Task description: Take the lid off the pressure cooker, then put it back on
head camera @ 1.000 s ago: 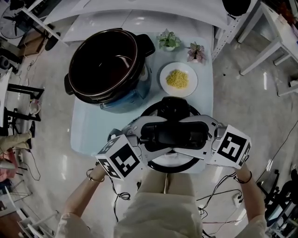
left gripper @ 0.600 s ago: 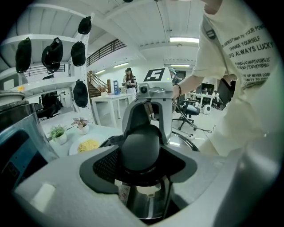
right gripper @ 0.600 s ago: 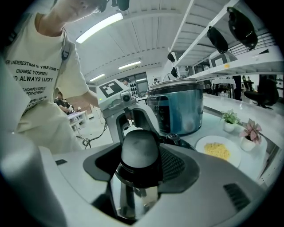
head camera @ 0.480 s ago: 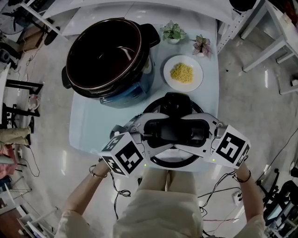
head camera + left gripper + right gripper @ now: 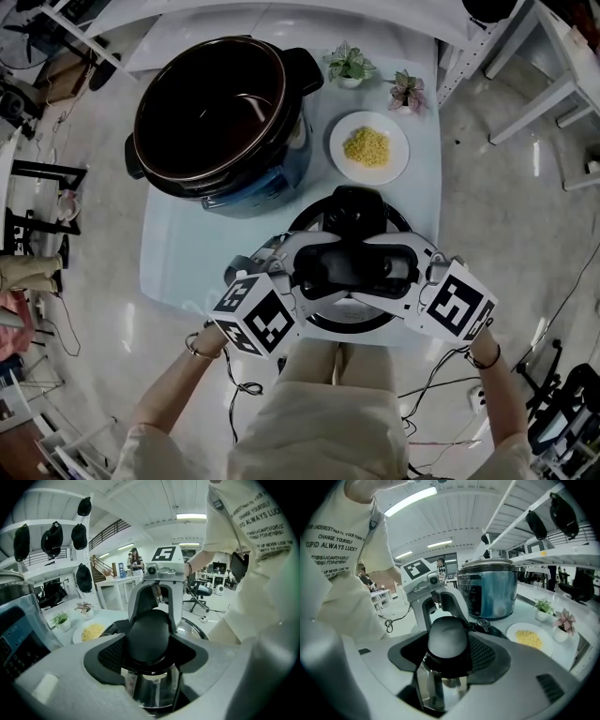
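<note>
**Both tongs hold the lid by its handle, off the cooker**

We have the left tongs point(image 5: 305, 272) and the right tongs point(image 5: 398, 270) closed from opposite sides on the black handle point(image 5: 352, 267) of the lid point(image 5: 356, 208), jaws wide yet pressed to it. The lid is level over the near edge of the surface point(image 5: 178, 262), apart from the open cooker point(image 5: 211, 108) at the far left. We cannot quite tell whether its rim touches the surface. A plate point(image 5: 394, 164) of yellow food lies just beyond.
</note>
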The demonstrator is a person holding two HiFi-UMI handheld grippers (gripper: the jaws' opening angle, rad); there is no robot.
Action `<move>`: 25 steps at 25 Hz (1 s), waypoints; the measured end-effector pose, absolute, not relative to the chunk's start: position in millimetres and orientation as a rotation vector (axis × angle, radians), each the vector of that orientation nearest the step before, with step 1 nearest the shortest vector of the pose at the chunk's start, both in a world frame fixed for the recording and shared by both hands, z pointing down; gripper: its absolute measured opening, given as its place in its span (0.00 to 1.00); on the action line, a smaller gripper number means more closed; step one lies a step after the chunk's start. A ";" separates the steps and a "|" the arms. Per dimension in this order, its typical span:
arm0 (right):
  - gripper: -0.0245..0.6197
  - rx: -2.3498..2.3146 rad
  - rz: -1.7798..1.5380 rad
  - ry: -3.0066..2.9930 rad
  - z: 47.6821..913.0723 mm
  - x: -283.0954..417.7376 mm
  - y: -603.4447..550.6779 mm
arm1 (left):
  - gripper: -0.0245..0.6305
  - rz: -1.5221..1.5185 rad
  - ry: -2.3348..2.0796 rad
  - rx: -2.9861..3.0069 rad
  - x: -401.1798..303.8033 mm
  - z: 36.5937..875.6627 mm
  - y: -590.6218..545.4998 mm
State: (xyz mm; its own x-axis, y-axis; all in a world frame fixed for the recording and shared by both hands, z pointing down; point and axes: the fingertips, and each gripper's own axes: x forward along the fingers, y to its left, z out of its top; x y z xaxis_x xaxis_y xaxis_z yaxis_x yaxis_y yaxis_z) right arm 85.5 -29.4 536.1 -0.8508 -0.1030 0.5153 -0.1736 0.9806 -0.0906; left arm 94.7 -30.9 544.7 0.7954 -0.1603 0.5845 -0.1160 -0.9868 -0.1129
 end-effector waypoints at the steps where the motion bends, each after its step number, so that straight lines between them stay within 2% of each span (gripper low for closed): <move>1: 0.46 0.195 0.175 -2.589 538.2 86.5 -28.4 | 0.48 -0.962 0.224 -2.897 95.7 546.2 -30.1; 14: 0.46 0.215 0.238 -2.541 545.9 89.1 -26.4 | 0.48 -0.986 0.269 -2.890 97.2 553.4 -27.9; 25: 0.48 0.484 0.270 -2.511 541.0 96.8 -31.0 | 0.49 -0.948 0.662 -3.028 83.3 551.6 -27.3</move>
State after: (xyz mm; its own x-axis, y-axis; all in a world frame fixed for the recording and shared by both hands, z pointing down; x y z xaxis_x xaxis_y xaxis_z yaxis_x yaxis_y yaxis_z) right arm 96.8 -31.0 541.0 -0.7767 -0.2819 0.5632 -0.3951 0.9145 -0.0871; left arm 83.3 -27.3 551.6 0.7459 -0.3516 0.5657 -0.4100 -0.9117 -0.0261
